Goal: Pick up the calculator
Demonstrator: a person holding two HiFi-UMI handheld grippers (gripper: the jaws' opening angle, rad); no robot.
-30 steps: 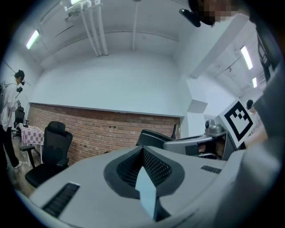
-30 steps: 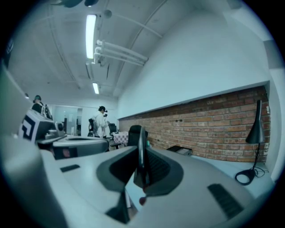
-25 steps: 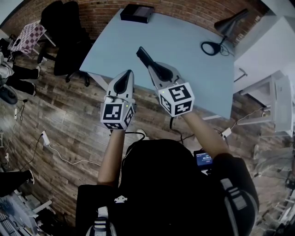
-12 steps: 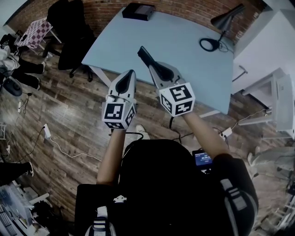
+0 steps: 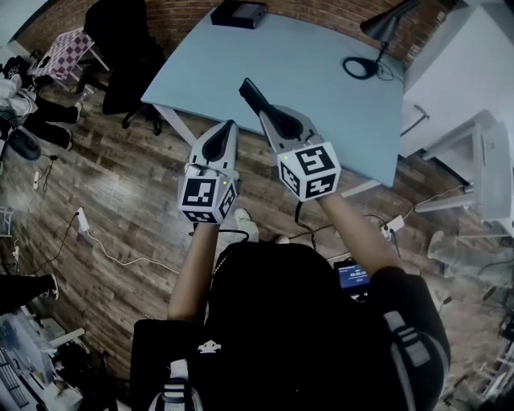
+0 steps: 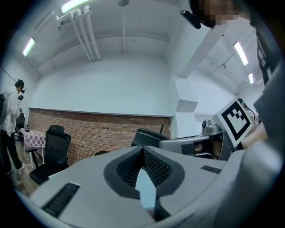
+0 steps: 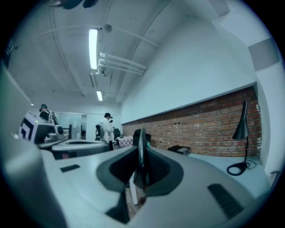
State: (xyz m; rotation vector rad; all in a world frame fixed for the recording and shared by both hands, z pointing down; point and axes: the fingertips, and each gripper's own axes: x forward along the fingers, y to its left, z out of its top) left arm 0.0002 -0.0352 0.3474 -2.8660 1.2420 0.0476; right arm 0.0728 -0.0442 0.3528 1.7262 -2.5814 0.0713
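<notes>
Since the counter [image 5: 321, 72] stretches ahead and my left hand-held gripper [image 5: 229, 126] and right hand-held gripper [image 5: 243, 84] both have jaws pinched together and empty, I risk arriving closed and shoving what I take for the calculator [image 5: 238, 14], dark at its far edge, off it.

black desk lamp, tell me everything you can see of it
The black desk lamp looks like metal: a cone shade on a thin stem rising from a ring-shaped base, a dark cord trailing beside it. It stands upright, seemingly unlit, near the far right corner of the pale blue table, by the brick wall. Only the table touches it.
</notes>
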